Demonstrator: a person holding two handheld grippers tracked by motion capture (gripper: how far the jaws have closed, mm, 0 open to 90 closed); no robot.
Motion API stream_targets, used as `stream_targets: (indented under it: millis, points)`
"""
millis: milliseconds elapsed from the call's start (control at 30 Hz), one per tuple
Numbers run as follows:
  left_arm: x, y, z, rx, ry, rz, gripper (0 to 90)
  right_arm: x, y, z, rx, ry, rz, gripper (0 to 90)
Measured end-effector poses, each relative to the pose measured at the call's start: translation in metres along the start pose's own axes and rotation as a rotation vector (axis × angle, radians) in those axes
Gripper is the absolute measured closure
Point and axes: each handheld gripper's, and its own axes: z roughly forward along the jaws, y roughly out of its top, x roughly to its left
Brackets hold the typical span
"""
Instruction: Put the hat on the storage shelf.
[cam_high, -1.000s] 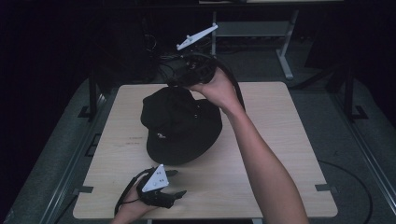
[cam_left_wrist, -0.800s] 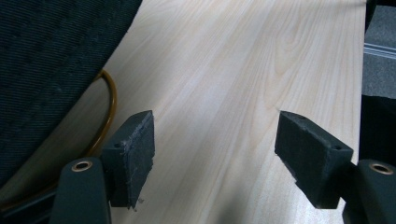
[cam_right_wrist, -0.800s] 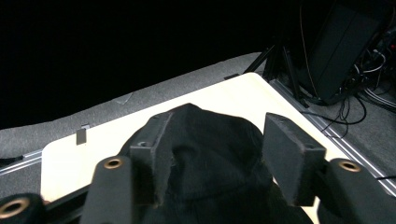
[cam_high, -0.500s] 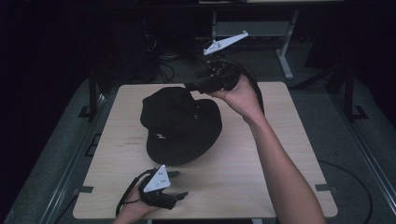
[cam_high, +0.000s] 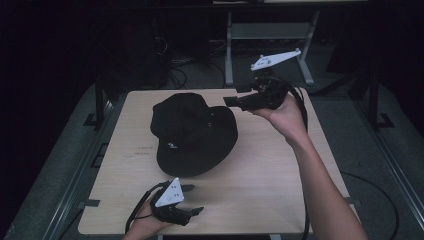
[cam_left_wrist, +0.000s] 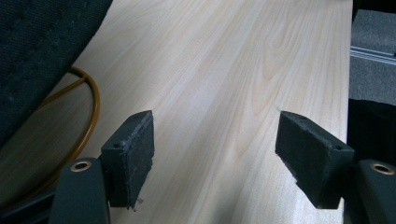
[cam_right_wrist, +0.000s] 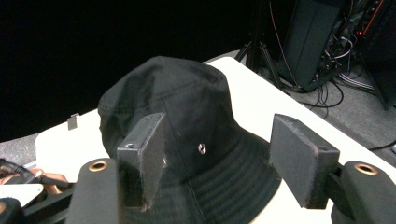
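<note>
My left gripper (cam_high: 192, 200) rests low on the table (cam_high: 280, 170) near its front edge, jaws wide with only bare wood between them. The hat (cam_high: 192, 132) sits mid-table, crown up. My right gripper (cam_high: 232, 100) hangs just beside the brim's far right; its jaws have just been opening and hold nothing.
</note>
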Motion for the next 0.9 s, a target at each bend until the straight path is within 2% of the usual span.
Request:
stream_targets:
  millis: [400,700,900]
  points:
    - [-0.002,0.0,0.003,0.003,-0.008,0.006,27.3,-0.011,-0.036,-0.027,-0.019,-0.027,0.043,34.6]
    - [-0.003,0.0,0.006,-0.013,-0.006,-0.009,27.3,-0.024,-0.074,-0.046,-0.031,-0.048,0.108,33.2]
    - [-0.002,0.0,0.006,0.001,-0.004,0.009,27.3,-0.029,-0.095,-0.054,-0.031,-0.064,0.137,31.7]
